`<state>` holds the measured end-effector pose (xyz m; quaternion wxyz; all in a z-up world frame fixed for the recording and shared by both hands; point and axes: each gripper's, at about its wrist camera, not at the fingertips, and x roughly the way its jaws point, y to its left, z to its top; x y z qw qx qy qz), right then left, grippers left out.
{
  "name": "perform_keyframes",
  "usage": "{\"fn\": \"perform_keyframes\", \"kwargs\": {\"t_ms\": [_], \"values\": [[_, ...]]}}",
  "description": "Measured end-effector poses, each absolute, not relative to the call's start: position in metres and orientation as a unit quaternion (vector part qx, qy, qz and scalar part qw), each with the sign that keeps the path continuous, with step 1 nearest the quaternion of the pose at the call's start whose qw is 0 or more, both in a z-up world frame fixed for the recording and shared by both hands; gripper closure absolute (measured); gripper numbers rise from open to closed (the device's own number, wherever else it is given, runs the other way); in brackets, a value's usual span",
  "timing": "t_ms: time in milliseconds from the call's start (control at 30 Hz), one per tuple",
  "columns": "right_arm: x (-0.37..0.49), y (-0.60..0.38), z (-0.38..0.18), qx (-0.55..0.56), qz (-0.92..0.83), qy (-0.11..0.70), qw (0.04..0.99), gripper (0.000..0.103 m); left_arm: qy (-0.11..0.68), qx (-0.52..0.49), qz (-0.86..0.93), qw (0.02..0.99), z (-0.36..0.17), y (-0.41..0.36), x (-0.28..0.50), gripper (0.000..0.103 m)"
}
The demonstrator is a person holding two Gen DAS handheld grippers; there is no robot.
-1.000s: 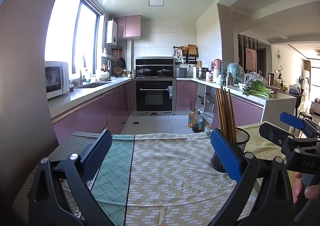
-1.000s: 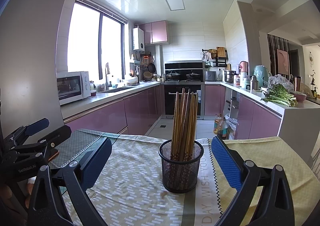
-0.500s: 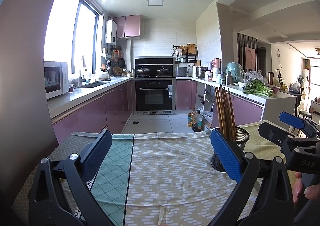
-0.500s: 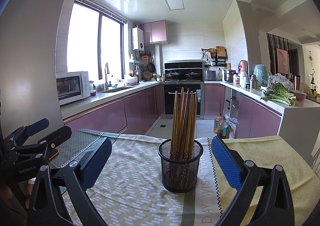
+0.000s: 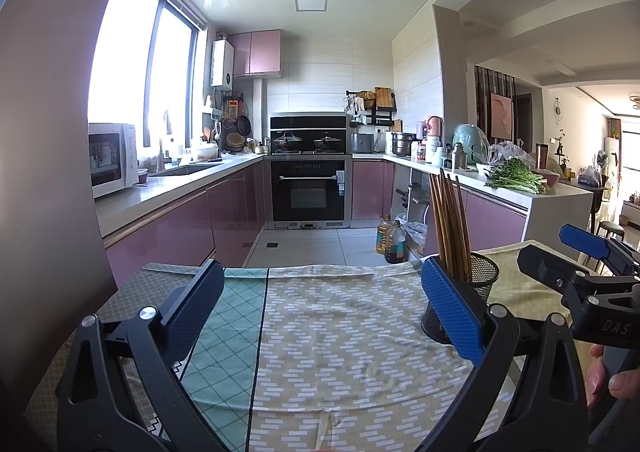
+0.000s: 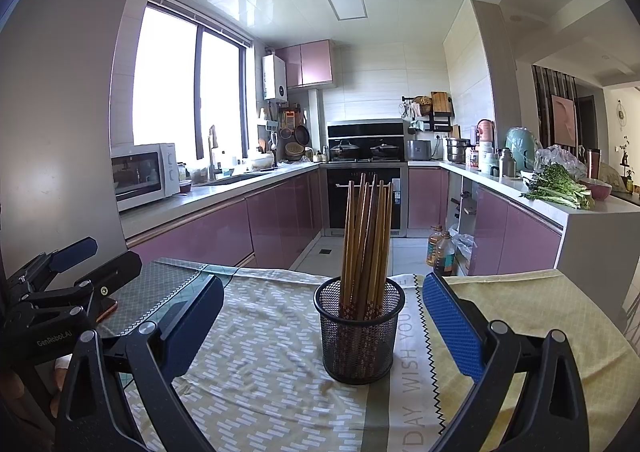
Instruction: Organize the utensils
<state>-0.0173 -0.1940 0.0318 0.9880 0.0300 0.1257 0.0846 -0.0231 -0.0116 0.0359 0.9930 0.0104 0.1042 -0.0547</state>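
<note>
A black mesh cup (image 6: 359,328) stands upright on the patterned tablecloth (image 6: 260,372), holding several brown wooden chopsticks (image 6: 366,240). My right gripper (image 6: 320,316) is open and empty, its blue pads wide on either side of the cup and short of it. In the left wrist view the cup (image 5: 482,284) and chopsticks (image 5: 450,223) sit behind the right fingertip (image 5: 450,304). My left gripper (image 5: 316,304) is open and empty over the cloth, left of the cup. Each gripper shows in the other's view, the right one (image 5: 592,264) and the left one (image 6: 60,272).
The table's far edge (image 5: 320,268) drops to a tiled kitchen floor. Oil bottles (image 6: 440,252) stand on the floor beyond it. Purple cabinets, an oven (image 5: 308,191) and a counter with greens (image 6: 556,187) lie further back. A grey wall (image 5: 48,171) is close on the left.
</note>
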Motion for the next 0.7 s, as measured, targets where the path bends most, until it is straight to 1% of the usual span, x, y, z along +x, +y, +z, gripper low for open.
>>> {"fn": "perform_keyframes", "kwargs": {"t_ms": [700], "values": [[-0.0178, -0.1919, 0.0298, 0.031, 0.082, 0.124, 0.988, 0.007, 0.105, 0.011, -0.054, 0.993, 0.0357, -0.0116, -0.0229, 0.006]]}}
